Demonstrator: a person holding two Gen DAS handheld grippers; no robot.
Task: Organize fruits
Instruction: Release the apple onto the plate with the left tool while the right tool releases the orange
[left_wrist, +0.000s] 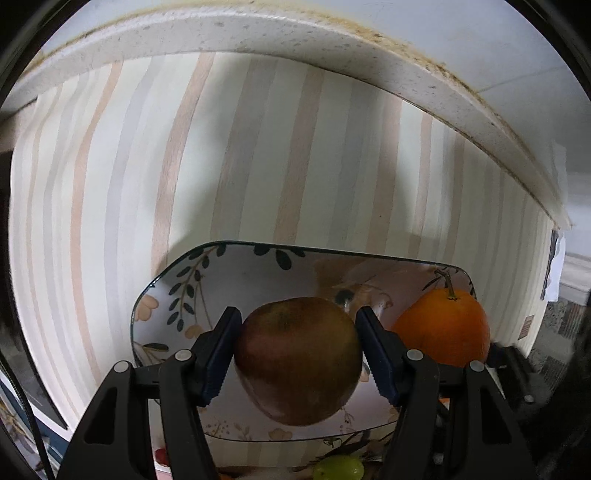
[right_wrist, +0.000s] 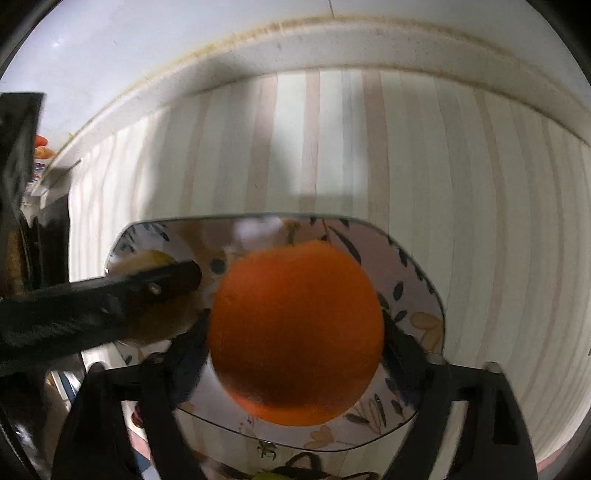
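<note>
We see the round orange fruit (right_wrist: 295, 332) between the right gripper (right_wrist: 295, 354) fingers (contact unclear), above the floral-patterned rounded plate (right_wrist: 424, 295) on the striped cloth (right_wrist: 443, 166).

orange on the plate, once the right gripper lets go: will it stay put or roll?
The orange is round and smooth, so it could probably roll a little. The plate has a raised rim, which likely keeps it in. The apple in the left gripper beside it may block one side.

No legible text, labels or numbers anywhere
</note>
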